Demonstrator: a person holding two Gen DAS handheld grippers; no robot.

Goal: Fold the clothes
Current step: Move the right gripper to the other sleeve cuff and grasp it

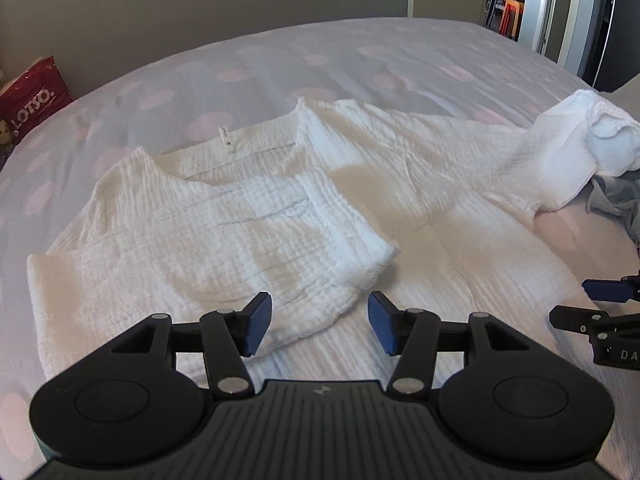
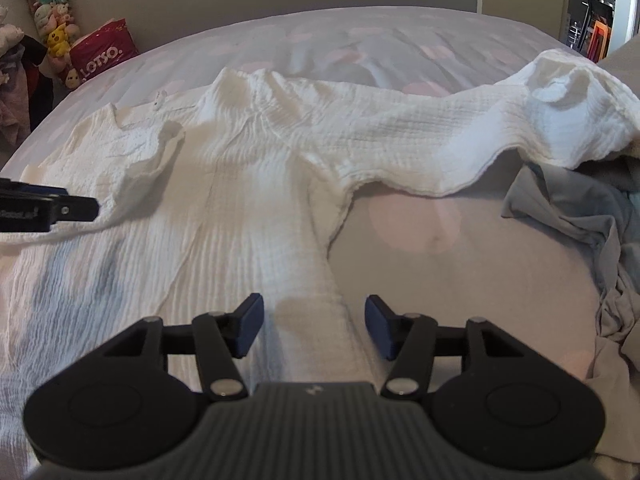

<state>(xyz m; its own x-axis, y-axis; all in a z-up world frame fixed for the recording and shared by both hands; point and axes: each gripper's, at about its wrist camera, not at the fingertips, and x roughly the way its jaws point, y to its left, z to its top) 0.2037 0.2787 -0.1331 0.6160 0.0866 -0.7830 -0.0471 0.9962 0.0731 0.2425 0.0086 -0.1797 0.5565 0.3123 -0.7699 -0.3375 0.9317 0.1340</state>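
Observation:
A white crinkled long-sleeved shirt (image 1: 400, 184) lies spread on the bed. Its left sleeve (image 1: 280, 232) is folded across the body. Its right sleeve (image 2: 460, 128) stretches out to the right, with the cuff bunched at the bed's edge. My left gripper (image 1: 319, 326) is open and empty, just above the end of the folded sleeve. My right gripper (image 2: 314, 326) is open and empty, with the shirt's right side edge (image 2: 312, 304) between its fingers. The right gripper also shows in the left wrist view (image 1: 600, 304), and the left gripper shows in the right wrist view (image 2: 52, 204).
The bed has a pale sheet with pink dots (image 1: 240, 76). A heap of grey clothes (image 2: 592, 232) lies at the right. A red LOTSO bag (image 2: 102, 54) and plush toys (image 2: 48, 24) stand at the far left by the wall.

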